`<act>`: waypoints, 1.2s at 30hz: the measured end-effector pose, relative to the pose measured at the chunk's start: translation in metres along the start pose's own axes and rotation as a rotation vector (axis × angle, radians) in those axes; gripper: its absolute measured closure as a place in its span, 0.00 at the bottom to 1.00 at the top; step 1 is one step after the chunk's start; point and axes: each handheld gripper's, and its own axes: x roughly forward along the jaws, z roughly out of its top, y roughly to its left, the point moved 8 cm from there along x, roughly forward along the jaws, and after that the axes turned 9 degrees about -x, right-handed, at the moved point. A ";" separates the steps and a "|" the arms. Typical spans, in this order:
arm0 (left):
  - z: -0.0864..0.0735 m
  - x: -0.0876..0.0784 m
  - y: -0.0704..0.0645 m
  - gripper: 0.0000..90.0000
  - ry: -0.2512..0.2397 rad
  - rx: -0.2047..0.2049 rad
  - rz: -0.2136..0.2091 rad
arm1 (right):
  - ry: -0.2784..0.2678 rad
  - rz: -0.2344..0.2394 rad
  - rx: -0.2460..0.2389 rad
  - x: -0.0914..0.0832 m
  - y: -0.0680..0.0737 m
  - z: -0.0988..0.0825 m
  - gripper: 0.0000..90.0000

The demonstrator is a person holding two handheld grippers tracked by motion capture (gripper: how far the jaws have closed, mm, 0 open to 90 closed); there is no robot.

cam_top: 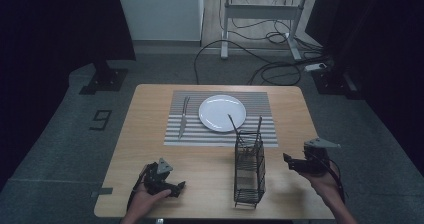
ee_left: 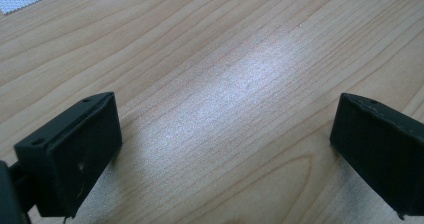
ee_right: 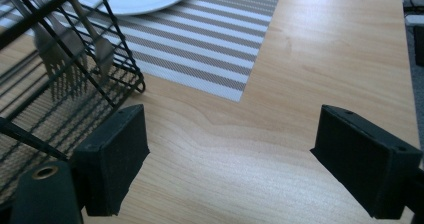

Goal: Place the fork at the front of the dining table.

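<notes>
A white plate (cam_top: 222, 112) sits on a striped placemat (cam_top: 260, 104), with a piece of silver cutlery (cam_top: 183, 116) lying left of it on the mat. In front of the mat stands a black wire basket (cam_top: 249, 171) with two utensil handles sticking up out of it. In the right gripper view the basket (ee_right: 60, 84) holds a fork (ee_right: 55, 59) and another utensil. My left gripper (cam_top: 181, 185) rests low near the table's front left, open over bare wood (ee_left: 225, 149). My right gripper (cam_top: 286, 159) hovers right of the basket, open and with nothing in it (ee_right: 250, 159).
The wooden table (cam_top: 150, 134) has bare wood on both sides of the mat. Behind it on the floor are a white desk frame (cam_top: 260, 14), loose cables (cam_top: 270, 59) and a power strip (cam_top: 317, 66). The table's right edge is close to my right hand.
</notes>
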 end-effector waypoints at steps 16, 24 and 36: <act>0.000 0.000 0.000 0.00 0.002 0.000 0.000 | -0.049 0.044 -0.054 -0.017 0.012 0.042 0.21; 0.000 0.000 0.000 0.00 0.002 0.000 0.000 | -0.072 0.073 -0.085 -0.020 0.024 0.066 0.27; 0.000 0.000 0.000 0.00 0.003 -0.001 -0.001 | -0.078 0.112 -0.103 -0.013 0.036 0.083 0.33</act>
